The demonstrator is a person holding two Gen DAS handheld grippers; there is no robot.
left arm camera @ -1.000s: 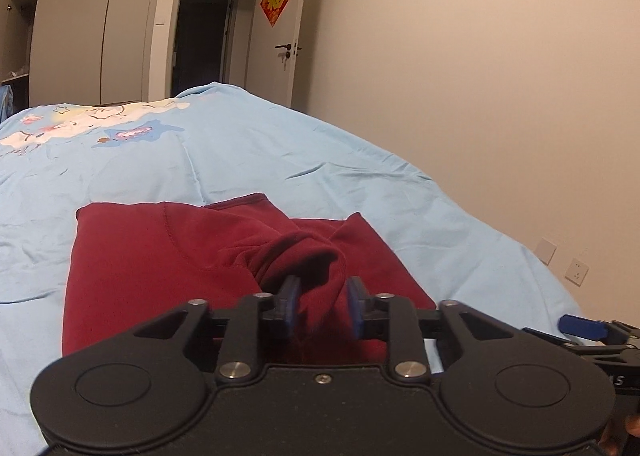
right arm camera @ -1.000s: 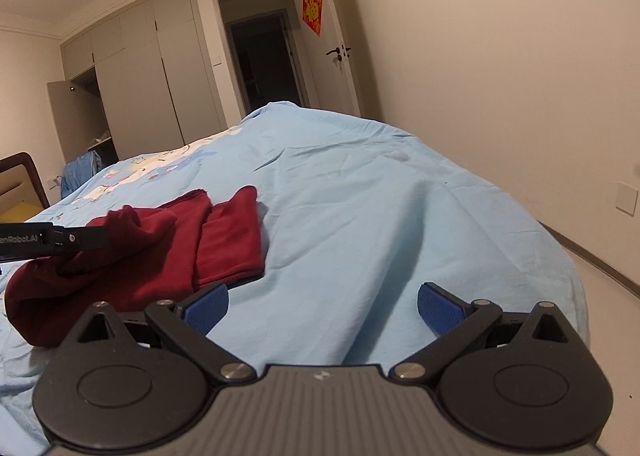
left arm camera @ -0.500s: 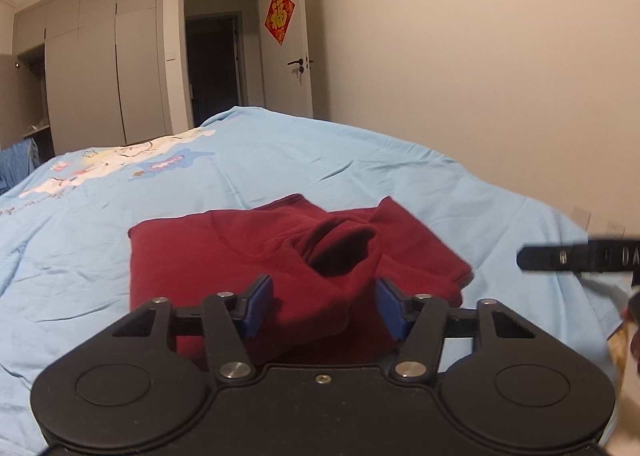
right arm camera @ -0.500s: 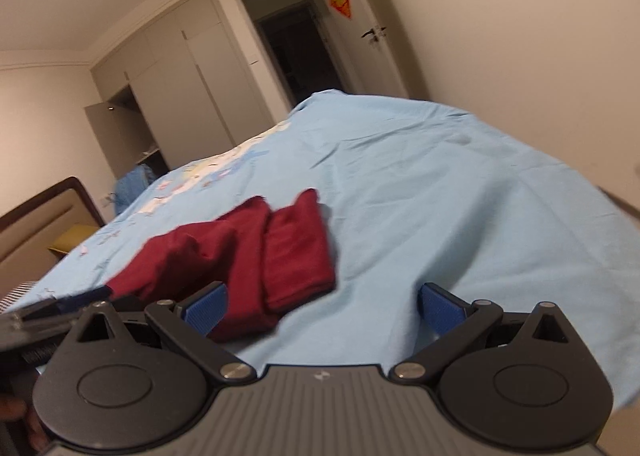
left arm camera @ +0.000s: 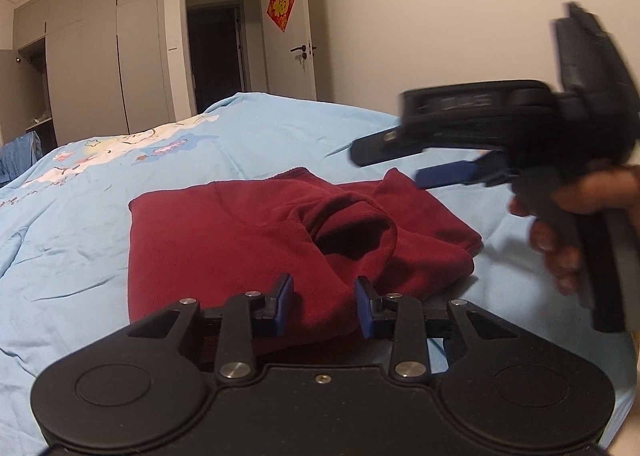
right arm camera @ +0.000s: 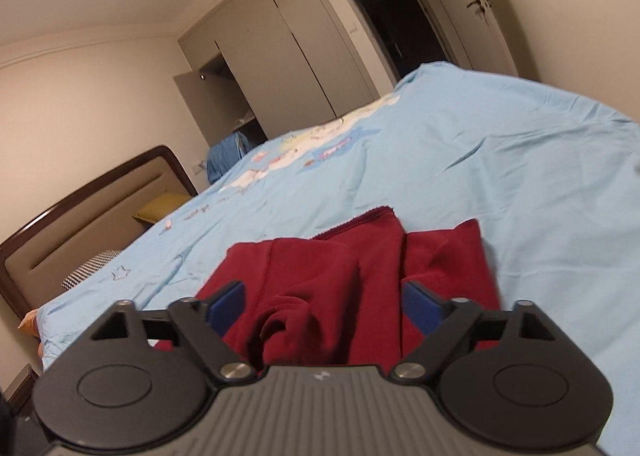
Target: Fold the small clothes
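Left gripper (left arm camera: 323, 306): jaws parted, blue pads either side of a raised fold of the red garment (left arm camera: 248, 240), not pinching it. Right gripper (right arm camera: 323, 306): jaws spread wide above the garment's near edge, holding nothing. Garment lies partly folded on the blue bedsheet (left arm camera: 80, 248), sleeve bunched on top. Beyond, far wall: wardrobe (left arm camera: 100, 55), dark doorway (left arm camera: 218, 55).

Blue bedsheet (left arm camera: 100, 240), wardrobe (left arm camera: 104, 51), red door ornament (left arm camera: 282, 3)

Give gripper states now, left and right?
Left gripper: open, nothing held, fingers either side of the red garment.
Right gripper: open, empty, above the garment.
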